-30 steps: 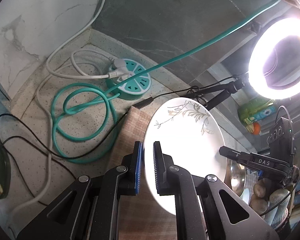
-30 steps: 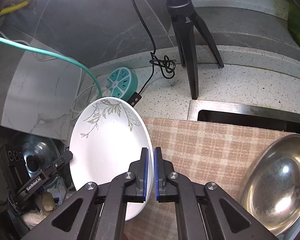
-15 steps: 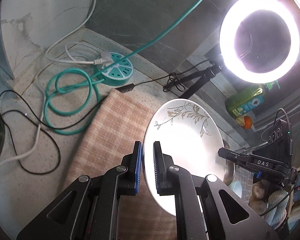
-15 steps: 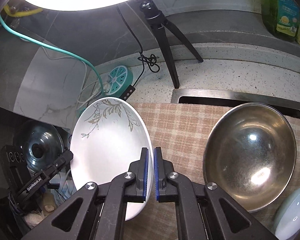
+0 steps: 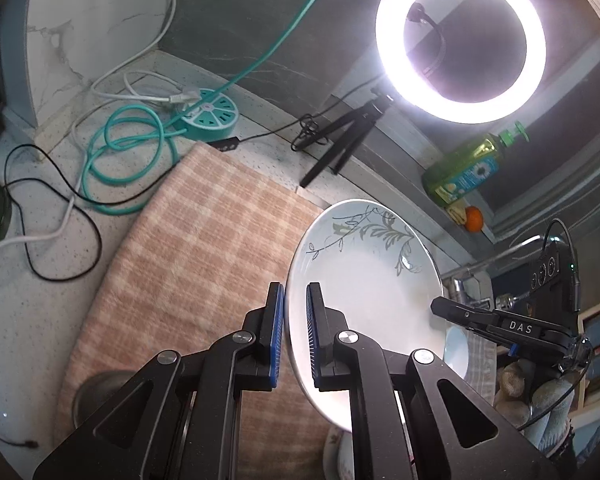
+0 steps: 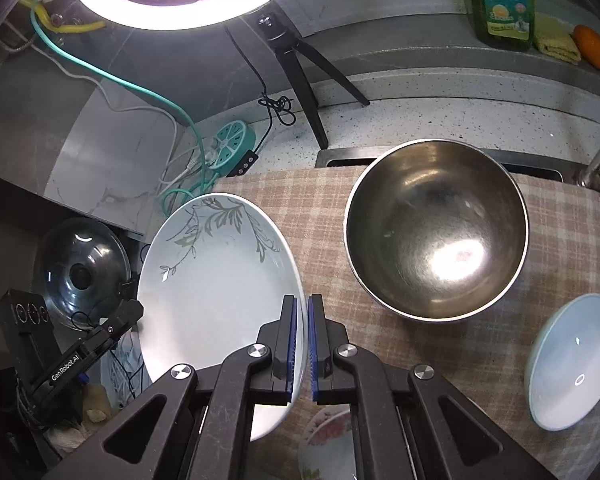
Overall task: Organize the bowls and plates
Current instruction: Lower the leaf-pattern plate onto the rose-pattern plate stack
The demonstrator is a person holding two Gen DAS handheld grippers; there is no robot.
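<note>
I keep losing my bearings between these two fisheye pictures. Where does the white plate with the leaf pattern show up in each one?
Left wrist view: the leaf-pattern plate sits lower right of centre, its rim clamped by the left gripper.
Right wrist view: the same plate sits lower left of centre, its rim clamped by the right gripper.
Shared landmark: the round teal power strip on the counter, beyond the checked cloth.
</note>
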